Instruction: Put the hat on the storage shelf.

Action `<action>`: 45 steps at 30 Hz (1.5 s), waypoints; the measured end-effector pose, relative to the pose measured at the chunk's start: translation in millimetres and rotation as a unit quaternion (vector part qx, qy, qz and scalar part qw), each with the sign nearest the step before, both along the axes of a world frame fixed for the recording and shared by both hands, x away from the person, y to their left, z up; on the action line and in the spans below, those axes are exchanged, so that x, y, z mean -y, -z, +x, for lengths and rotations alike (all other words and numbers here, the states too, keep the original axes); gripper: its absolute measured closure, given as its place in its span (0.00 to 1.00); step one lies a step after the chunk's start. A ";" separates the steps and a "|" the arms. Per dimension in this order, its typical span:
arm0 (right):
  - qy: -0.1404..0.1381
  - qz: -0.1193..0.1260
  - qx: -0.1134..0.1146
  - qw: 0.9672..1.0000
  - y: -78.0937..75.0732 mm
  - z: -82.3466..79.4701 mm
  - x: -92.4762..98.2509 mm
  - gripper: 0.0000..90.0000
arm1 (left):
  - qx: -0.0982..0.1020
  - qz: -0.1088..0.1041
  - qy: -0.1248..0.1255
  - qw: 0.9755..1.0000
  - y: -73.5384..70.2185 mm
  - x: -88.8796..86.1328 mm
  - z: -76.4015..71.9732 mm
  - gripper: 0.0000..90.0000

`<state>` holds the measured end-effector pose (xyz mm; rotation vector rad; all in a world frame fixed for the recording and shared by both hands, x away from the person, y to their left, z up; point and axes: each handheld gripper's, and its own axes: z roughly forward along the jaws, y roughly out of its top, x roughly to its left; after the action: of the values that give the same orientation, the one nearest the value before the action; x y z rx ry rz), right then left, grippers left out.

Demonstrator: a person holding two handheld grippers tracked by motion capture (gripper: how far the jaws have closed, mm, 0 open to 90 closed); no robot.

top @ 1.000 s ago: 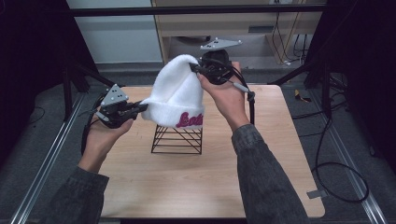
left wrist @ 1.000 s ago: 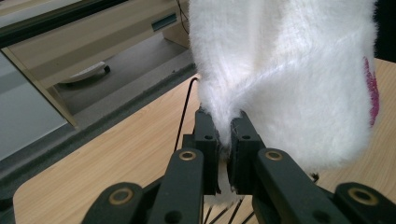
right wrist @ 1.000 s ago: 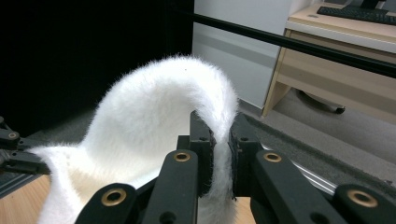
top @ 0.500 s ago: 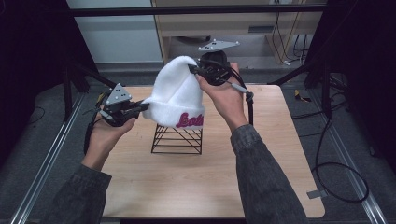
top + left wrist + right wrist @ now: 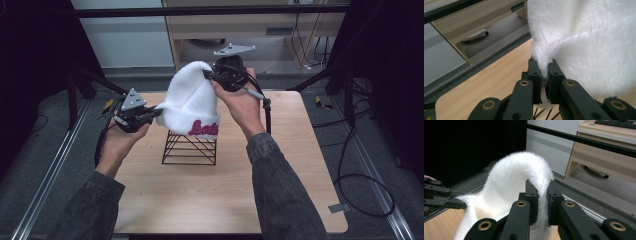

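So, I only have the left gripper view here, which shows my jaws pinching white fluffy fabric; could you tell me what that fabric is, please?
Observer: It is a white hat with pink lettering on its band, held above a black wire stand on the table.
Operator: Thank you. Is the other gripper holding it too?
Observer: Yes, the right gripper is shut on a fold of the hat near its top.
Operator: And does the hat touch the stand?
Observer: From above, its band overlaps the stand's top edge; I cannot tell whether they touch.
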<state>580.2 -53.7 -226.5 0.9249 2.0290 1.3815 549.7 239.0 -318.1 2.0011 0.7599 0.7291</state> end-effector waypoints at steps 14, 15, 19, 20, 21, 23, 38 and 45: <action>-0.008 -0.006 -0.006 1.000 7.3 8.6 -15.4 0.92 | -0.008 0.000 -0.015 1.000 21.4 -7.5 12.1 0.93; -0.011 -0.007 -0.005 1.000 8.3 8.5 -16.9 0.92 | -0.009 -0.001 -0.015 1.000 22.6 -8.7 11.7 0.93; -0.017 -0.012 -0.004 1.000 11.6 4.9 -21.2 0.92 | -0.005 -0.003 -0.016 1.000 27.1 -13.1 7.6 0.93; -0.019 -0.014 -0.002 1.000 12.4 3.3 -21.6 0.92 | -0.004 -0.003 -0.015 1.000 28.8 -13.5 6.1 0.93; -0.022 -0.014 -0.003 1.000 13.1 1.3 -21.8 0.92 | -0.004 -0.003 -0.015 1.000 30.7 -13.8 4.5 0.93; -0.024 -0.015 -0.002 1.000 14.9 -1.9 -21.8 0.92 | -0.001 -0.003 -0.014 1.000 34.0 -14.0 1.5 0.93; -0.018 -0.030 -0.008 0.999 33.5 -15.9 -5.2 0.92 | 0.009 0.005 -0.001 1.000 45.1 -8.1 -12.4 0.93; -0.007 -0.024 -0.007 1.000 34.2 -17.6 10.9 0.92 | 0.020 -0.002 0.013 1.000 42.6 -2.2 -17.1 0.93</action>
<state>562.5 -64.6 -260.8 0.9040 2.0735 1.3310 532.7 241.1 -360.7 1.9829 0.7110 0.7497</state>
